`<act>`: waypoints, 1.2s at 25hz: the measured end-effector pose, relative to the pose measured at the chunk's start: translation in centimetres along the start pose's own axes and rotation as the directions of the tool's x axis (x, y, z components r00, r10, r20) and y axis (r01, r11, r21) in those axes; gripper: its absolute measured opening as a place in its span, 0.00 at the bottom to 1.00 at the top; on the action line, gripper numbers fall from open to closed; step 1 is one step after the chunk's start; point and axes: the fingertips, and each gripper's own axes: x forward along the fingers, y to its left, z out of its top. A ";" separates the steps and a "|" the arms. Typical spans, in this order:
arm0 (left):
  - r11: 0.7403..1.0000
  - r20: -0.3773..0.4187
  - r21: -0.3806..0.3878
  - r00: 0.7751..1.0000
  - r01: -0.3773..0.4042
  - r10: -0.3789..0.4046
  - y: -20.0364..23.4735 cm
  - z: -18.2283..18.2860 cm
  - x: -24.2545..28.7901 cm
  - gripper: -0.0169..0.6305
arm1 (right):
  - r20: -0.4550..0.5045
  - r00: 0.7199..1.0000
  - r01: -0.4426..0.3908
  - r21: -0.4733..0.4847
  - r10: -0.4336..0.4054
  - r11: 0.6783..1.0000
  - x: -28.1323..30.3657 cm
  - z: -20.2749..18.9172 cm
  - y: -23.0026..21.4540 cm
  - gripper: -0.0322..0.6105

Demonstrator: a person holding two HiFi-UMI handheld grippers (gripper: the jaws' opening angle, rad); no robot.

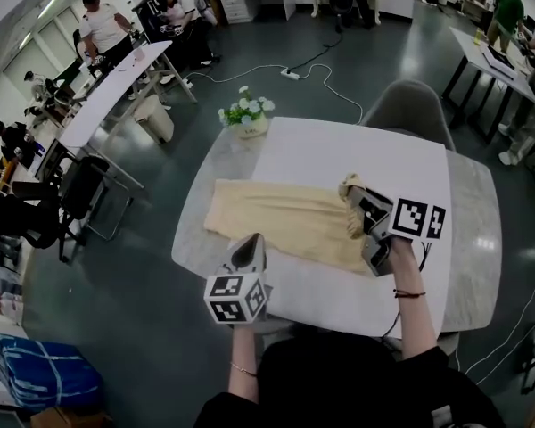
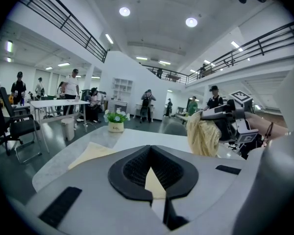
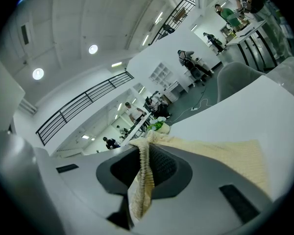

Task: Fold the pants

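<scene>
**Both sets of jaws clamped on the pants (image 1: 285, 221)**
The left gripper (image 2: 152, 177) held only a thin edge; a pull by the right gripper (image 3: 146, 165) could slip it free, skewing the fold.

I find a grey table (image 1: 477, 239) with rounded corners. A white mat (image 1: 339, 159) covers its middle. Cream pants (image 1: 276, 217) lie spread across the mat, nearer the near edge. A flowerpot (image 1: 248, 125) stands at the far edge.
</scene>
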 end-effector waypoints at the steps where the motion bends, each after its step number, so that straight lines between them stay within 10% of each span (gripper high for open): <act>1: 1.000 -0.002 0.000 1.000 0.003 -0.003 0.5 0.0 0.0 0.04 | 0.003 1.000 0.002 0.001 -0.002 1.000 0.4 -0.1 0.3 0.13; 30: 0.992 -0.104 -0.005 0.986 0.129 -0.129 16.5 -0.7 0.8 0.04 | 0.094 0.996 0.004 0.105 -0.014 0.994 16.9 -5.0 8.9 0.13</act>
